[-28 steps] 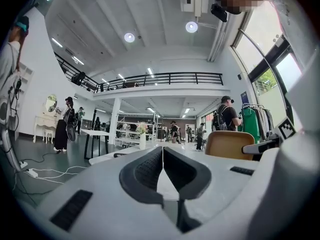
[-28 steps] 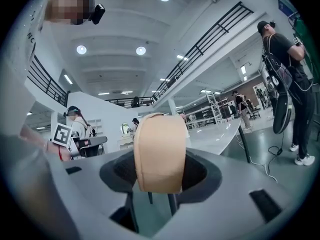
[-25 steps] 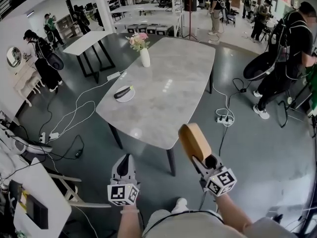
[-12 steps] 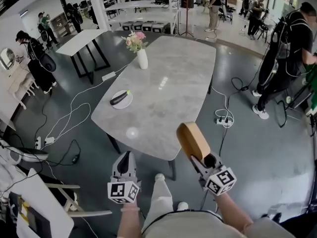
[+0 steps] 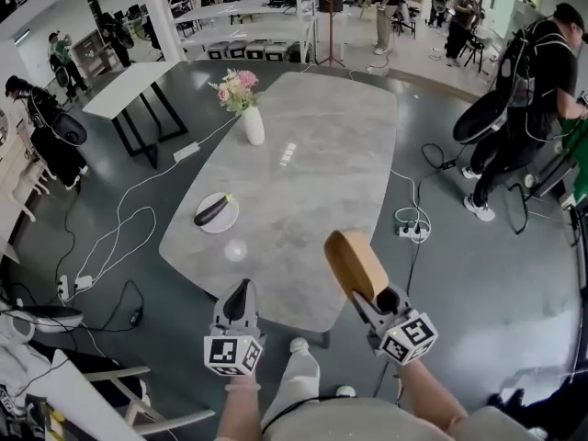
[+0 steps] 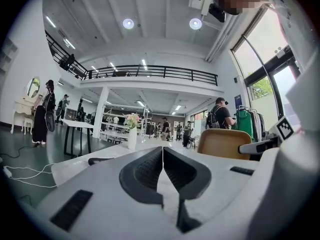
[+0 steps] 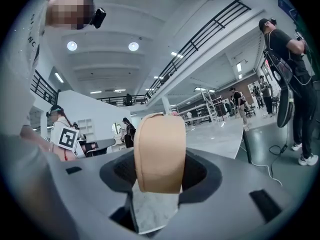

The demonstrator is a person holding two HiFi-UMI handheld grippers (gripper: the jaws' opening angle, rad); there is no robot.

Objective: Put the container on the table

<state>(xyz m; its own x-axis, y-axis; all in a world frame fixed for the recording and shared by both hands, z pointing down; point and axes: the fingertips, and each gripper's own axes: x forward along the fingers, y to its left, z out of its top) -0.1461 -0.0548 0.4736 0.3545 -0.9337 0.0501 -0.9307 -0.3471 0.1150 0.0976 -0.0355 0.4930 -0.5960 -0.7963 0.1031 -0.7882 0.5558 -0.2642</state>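
Observation:
My right gripper (image 5: 367,294) is shut on a tan wooden container (image 5: 354,262), held on edge above the near end of the grey table (image 5: 312,182). In the right gripper view the container (image 7: 160,151) fills the space between the jaws, its rim pressed on both sides. My left gripper (image 5: 240,303) hangs over the table's near edge, shut with nothing in it. The left gripper view shows its own pads (image 6: 162,171) touching, and the container (image 6: 223,143) off to the right.
On the table stand a white vase of flowers (image 5: 252,122) and a white plate with a dark vegetable (image 5: 216,212). Cables and a power strip (image 5: 411,231) lie on the floor. A person (image 5: 528,90) stands at the right; others are farther back.
Both grippers and the container have come forward from the floor side to over the table's near end. The grip on the container has stayed the same.

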